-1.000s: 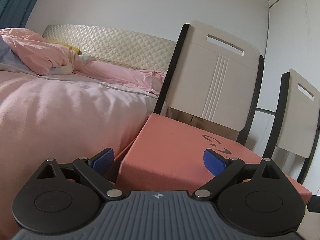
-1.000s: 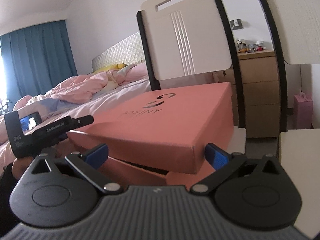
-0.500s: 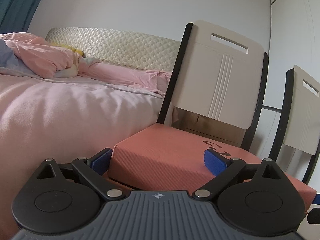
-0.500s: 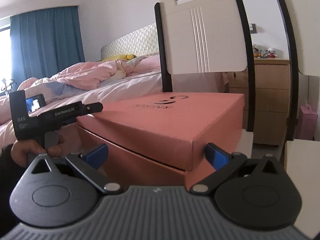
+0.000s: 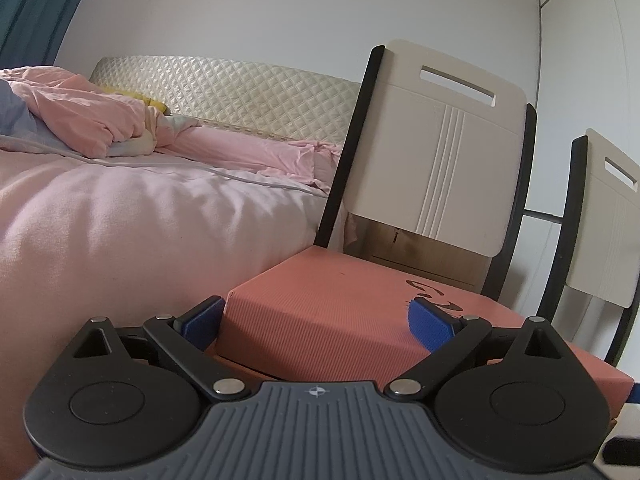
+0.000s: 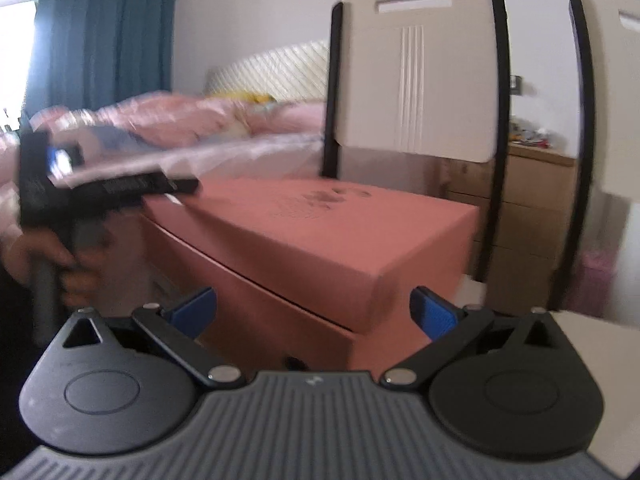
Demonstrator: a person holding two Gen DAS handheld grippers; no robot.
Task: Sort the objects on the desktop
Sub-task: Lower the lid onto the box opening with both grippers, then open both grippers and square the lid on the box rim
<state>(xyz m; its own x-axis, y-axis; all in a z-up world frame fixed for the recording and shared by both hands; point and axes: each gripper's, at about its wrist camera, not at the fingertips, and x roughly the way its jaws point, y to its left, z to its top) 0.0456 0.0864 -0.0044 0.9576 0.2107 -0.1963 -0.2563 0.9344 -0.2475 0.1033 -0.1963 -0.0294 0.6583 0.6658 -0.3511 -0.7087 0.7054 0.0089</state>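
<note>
A salmon-pink box lid (image 5: 344,300) lies over its matching base (image 6: 256,320), slightly askew, with a thin seam showing between them. My left gripper (image 5: 316,322) is open at the lid's near end. Its left pad (image 5: 200,318) stands just off the corner and its right pad (image 5: 432,328) is in front of the lid's side. My right gripper (image 6: 312,310) is open too, with the box's near corner (image 6: 380,280) between its fingers and untouched. In the right wrist view the left gripper (image 6: 120,188), held by a hand (image 6: 68,268), reaches the lid's far left corner.
A bed with pink bedding (image 5: 120,220) runs along the left. Two cream chair backs with black frames (image 5: 436,152) (image 5: 608,216) stand behind the box. A wooden chest of drawers (image 6: 528,208) is at the back right. A white tabletop (image 6: 592,344) shows at the right.
The lid has come down from a steep tilt to lie nearly flat on the base. The right wrist view has rolled level and shifted sideways. The left jaws have widened a little.
</note>
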